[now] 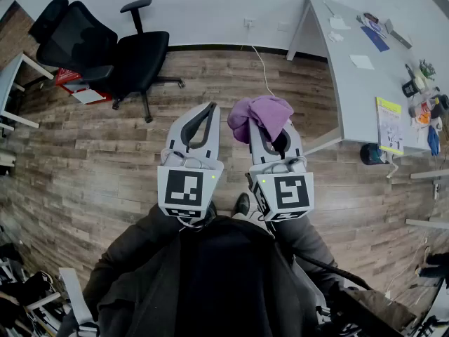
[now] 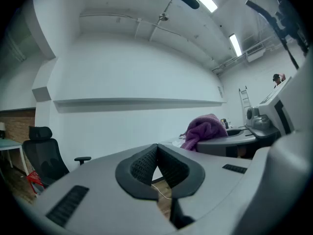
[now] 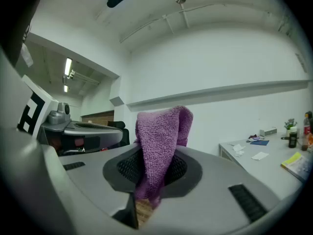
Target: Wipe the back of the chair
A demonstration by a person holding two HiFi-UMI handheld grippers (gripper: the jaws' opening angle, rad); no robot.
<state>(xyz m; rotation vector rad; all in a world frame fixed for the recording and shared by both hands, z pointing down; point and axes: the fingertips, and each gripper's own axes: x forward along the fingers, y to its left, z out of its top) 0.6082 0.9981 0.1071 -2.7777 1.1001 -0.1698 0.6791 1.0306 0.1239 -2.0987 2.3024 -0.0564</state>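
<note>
- two grippers in shot. status?
- left gripper (image 1: 210, 108): jaws closed tip to tip, nothing between them. right gripper (image 1: 272, 126): clamped on a purple cloth (image 1: 258, 112).
- how does the cloth sit?
- it's pinched between the pads. most of it is bunched above and over the jaw tips, with a short end hanging below. from the left gripper view it reads as a purple lump off to the right.
- chair?
- chair (image 1: 105, 48) is black, office type, with headrest and armrests. it's far left, close to the white wall (image 1: 210, 5). left gripper view shows it upright at the left edge. it's well apart from both grippers and the cloth, and nothing touches it.
- where are the grippers relative to each other?
- side by side, near the person, over the wood floor (image 1: 105, 174). both point toward the far wall, with a narrow gap between the two bodies.
- anything else around?
- grey desk (image 1: 351, 97) on the right, with papers, a yellow book and small items too small to name. a red item (image 1: 68, 76) lies on the floor by the chair's left side. one dark shoe (image 1: 242, 203) shows between the gripper bodies at the near end. the person's dark jacket (image 1: 217, 279) fills the near edge.
</note>
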